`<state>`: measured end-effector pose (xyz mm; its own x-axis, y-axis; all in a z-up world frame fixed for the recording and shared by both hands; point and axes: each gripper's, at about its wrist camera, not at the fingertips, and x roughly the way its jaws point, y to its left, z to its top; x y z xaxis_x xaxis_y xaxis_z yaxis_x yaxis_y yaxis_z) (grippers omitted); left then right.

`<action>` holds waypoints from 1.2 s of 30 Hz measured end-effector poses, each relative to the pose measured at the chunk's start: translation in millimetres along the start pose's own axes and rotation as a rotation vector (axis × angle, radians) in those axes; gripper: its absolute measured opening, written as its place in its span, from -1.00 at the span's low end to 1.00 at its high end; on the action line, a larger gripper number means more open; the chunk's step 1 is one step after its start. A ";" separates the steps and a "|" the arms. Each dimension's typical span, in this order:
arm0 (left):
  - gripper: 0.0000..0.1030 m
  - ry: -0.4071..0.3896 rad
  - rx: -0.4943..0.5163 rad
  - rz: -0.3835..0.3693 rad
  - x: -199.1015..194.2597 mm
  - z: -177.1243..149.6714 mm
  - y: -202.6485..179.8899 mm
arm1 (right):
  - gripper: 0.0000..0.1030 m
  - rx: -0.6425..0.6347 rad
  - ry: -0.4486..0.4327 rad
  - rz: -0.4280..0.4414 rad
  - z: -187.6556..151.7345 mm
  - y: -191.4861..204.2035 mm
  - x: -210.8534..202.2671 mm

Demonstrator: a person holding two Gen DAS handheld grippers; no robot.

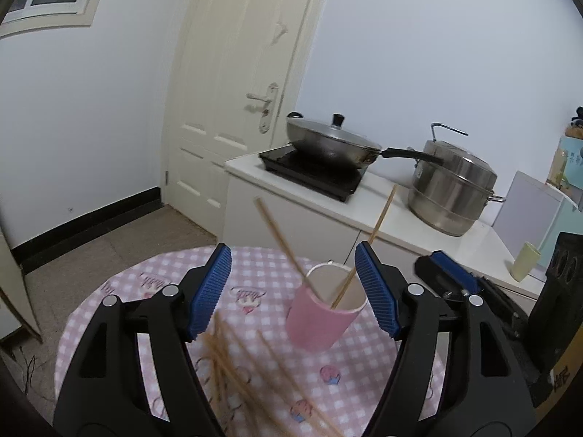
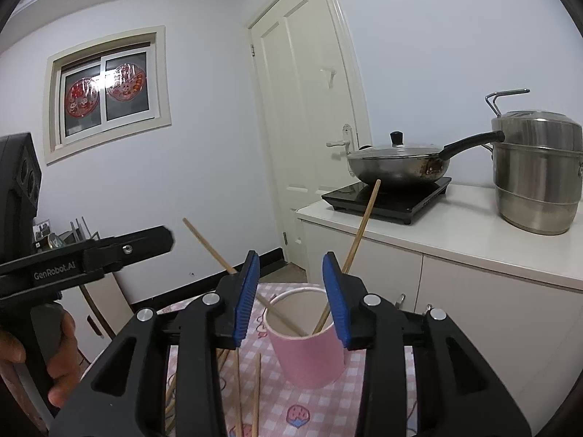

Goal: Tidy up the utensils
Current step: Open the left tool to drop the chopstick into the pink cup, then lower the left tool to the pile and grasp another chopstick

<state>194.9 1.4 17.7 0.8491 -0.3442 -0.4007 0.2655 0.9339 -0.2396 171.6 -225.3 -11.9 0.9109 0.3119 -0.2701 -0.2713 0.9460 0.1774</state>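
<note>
The pink cup (image 1: 325, 315) stood upright on the checked surface (image 1: 153, 273), with two chopsticks (image 1: 284, 245) already leaning in it, their tops splayed apart to left and right. The left gripper (image 1: 293, 287) hung in front of the cup with its jaws spread wide and nothing between them; the right gripper (image 2: 291, 296) faced the same cup (image 2: 306, 349) from close by, its jaws partly apart and also pinching nothing, the cup's rim showing in the gap beyond them.

What mattered for the coming pick was the loose chopsticks (image 1: 233, 367) lying flat on the cloth: they lay nearer than the cup, below and behind the blue pads of both tools, their long axes running roughly toward the cup. The main heap sat under the left jaws, so I judged the left hand the closer one, though a pair (image 2: 247, 393) also lay beneath the right.

The heap was blurred and half covered by the black arms, so its count could not be told, and the lower ends ran out of view
</note>
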 end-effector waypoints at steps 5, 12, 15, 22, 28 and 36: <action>0.36 0.059 -0.013 0.038 -13.8 -18.0 21.3 | -0.33 -0.004 0.057 0.016 -11.1 3.9 -6.9; 0.36 0.194 -0.048 0.113 -13.5 -53.5 60.1 | -0.31 -0.019 0.193 0.071 -43.1 11.5 -0.5; 0.36 0.258 -0.062 0.145 -4.9 -71.7 77.2 | -0.31 -0.018 0.259 0.078 -61.1 11.0 8.4; 0.27 0.416 -0.106 0.212 37.2 -109.4 105.3 | -0.31 -0.008 0.380 0.091 -90.5 11.8 31.7; 0.05 0.503 -0.154 0.226 72.9 -115.6 118.4 | -0.30 -0.013 0.459 0.129 -100.4 12.3 47.5; -0.09 0.513 -0.117 0.284 96.7 -109.6 115.8 | -0.30 -0.027 0.543 0.155 -104.3 13.4 62.3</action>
<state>257.7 65.7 -145.7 0.5424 -0.1124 -0.8325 -0.0163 0.9894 -0.1442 192.3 -184.0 -125.0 0.5713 0.4414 -0.6919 -0.4034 0.8852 0.2316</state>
